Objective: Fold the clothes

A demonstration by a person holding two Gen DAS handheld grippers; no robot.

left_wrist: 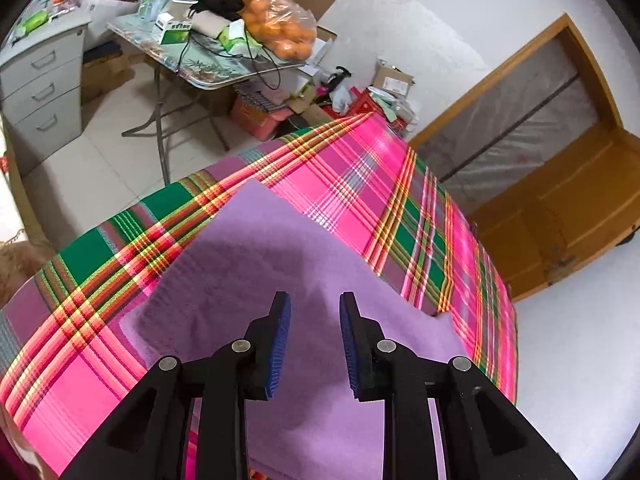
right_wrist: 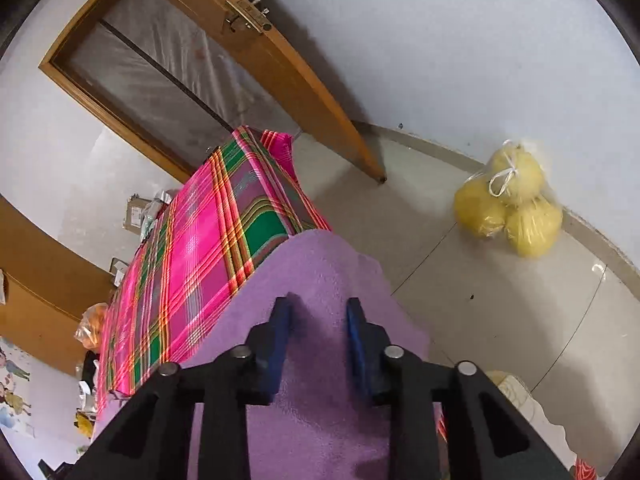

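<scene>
A fuzzy purple garment [left_wrist: 256, 280] lies spread on a table under a pink, green and yellow plaid cloth [left_wrist: 360, 176]. In the left wrist view my left gripper [left_wrist: 315, 308] hovers just above the garment, open, nothing between its blue pads [left_wrist: 280, 344]. In the right wrist view the same purple garment [right_wrist: 320, 272] drapes over the near table edge, beside the plaid cloth [right_wrist: 200, 248]. My right gripper [right_wrist: 319, 312] stands open over it, with purple fabric showing in the gap and no visible grip. The garment's near part is hidden by both grippers.
A folding table [left_wrist: 208, 68] cluttered with boxes and a bag of oranges [left_wrist: 284, 28] stands beyond, next to a grey drawer cabinet [left_wrist: 44, 88]. Boxes litter the floor. A wooden door [right_wrist: 280, 64] and a bag of yellow fruit [right_wrist: 512, 208] sit on the right.
</scene>
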